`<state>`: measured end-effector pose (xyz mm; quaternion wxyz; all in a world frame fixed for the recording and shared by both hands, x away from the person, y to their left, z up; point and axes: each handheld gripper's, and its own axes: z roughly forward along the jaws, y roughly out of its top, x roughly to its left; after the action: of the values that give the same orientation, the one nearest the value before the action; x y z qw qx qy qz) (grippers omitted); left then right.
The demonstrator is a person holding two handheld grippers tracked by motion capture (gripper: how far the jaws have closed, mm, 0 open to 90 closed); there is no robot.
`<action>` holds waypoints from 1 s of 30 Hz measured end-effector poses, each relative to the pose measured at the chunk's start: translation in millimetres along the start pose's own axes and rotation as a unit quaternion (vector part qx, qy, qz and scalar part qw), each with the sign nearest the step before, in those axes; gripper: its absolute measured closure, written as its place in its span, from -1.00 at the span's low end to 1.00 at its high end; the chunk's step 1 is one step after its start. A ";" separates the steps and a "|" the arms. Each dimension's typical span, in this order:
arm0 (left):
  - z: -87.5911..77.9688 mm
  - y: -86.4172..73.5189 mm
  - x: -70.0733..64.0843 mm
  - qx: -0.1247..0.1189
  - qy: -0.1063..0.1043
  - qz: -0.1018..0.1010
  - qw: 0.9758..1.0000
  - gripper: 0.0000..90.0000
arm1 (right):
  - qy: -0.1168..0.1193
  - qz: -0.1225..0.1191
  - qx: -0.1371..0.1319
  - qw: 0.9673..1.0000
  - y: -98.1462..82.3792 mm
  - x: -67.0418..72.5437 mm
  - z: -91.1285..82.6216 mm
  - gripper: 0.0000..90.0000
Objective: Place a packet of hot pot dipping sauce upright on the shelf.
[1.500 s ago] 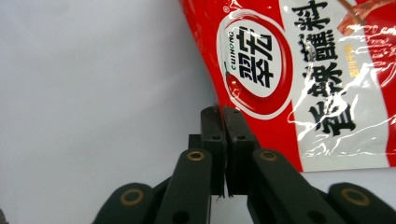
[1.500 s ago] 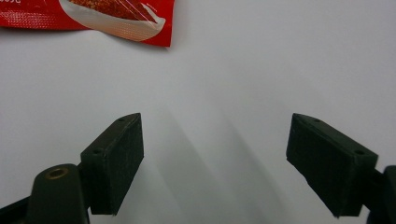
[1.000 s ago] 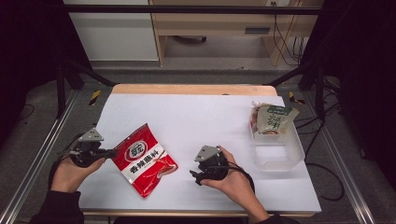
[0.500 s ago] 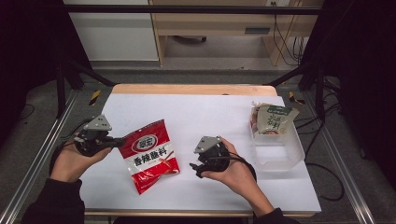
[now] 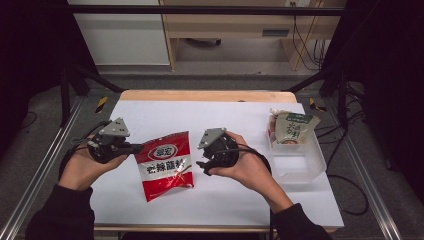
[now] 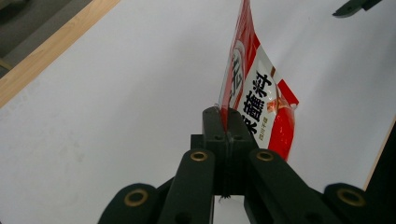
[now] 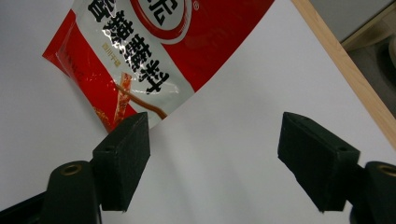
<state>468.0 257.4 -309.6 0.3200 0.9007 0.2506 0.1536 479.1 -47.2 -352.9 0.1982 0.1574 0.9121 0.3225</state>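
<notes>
Red-and-white glossy packet (image 5: pixel 165 164) with black characters hangs pinched in the left tool (image 6: pixel 227 122); right tool (image 7: pixel 212 158) gapes empty.

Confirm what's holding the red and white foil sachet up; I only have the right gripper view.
Observer: The left gripper, shut on the red and white foil sachet's side edge.
Operator: Any container around?
Observer: Yes, a clear plastic tub at the table's right side, in the high view.
Operator: Tub empty?
Observer: No, a green and white pouch leans in its far end. Your right gripper has just been closing its jaws slightly, with nothing between them.
</notes>
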 end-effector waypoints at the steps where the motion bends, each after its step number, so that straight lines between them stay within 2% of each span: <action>1: 0.0 0.0 0.0 0.000 0.000 0.000 1.000 1.00 | 0.000 0.000 0.000 1.000 0.0 0.0 0.0 -0.42; 2: 0.2 1.4 -0.4 0.000 0.000 0.004 1.000 1.00 | 0.002 -0.008 0.008 1.000 5.8 -3.4 -0.1 -0.41; 6: 0.1 8.5 -2.5 0.005 -0.005 0.015 1.000 1.00 | 0.014 -0.007 0.009 1.000 18.8 -10.0 0.6 -0.41; 10: -0.5 16.2 -5.7 0.003 -0.011 0.027 1.000 1.00 | 0.023 -0.015 0.013 1.000 32.0 -17.7 3.2 -0.40; 12: -0.1 19.4 -7.0 0.007 -0.011 0.033 0.999 1.00 | 0.035 -0.018 0.014 0.999 37.7 -20.8 5.6 -0.40; 18: 4.0 25.4 -10.7 0.008 -0.015 0.041 0.999 1.00 | 0.057 -0.030 0.024 0.998 51.4 -21.0 9.9 -0.30; 22: 3.4 27.3 -12.9 0.005 -0.015 0.044 0.999 1.00 | 0.072 -0.044 0.041 0.996 60.6 -22.4 14.9 0.01; 24: 3.4 27.3 -13.0 0.005 -0.016 0.044 0.999 1.00 | 0.076 -0.045 0.046 0.995 61.7 -23.1 15.9 0.07; 25: 3.0 27.5 -12.8 0.005 -0.015 0.044 0.999 1.00 | 0.080 -0.050 0.051 0.994 63.0 -24.5 18.6 0.21; 30: 1.7 27.3 -12.2 0.002 -0.017 0.044 0.999 1.00 | 0.096 -0.058 0.062 0.992 62.7 -24.7 24.3 0.50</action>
<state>468.3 231.6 -294.4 0.3151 0.9140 0.2060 0.1515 521.8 1.9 -323.0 0.1176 0.0847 0.9528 0.2668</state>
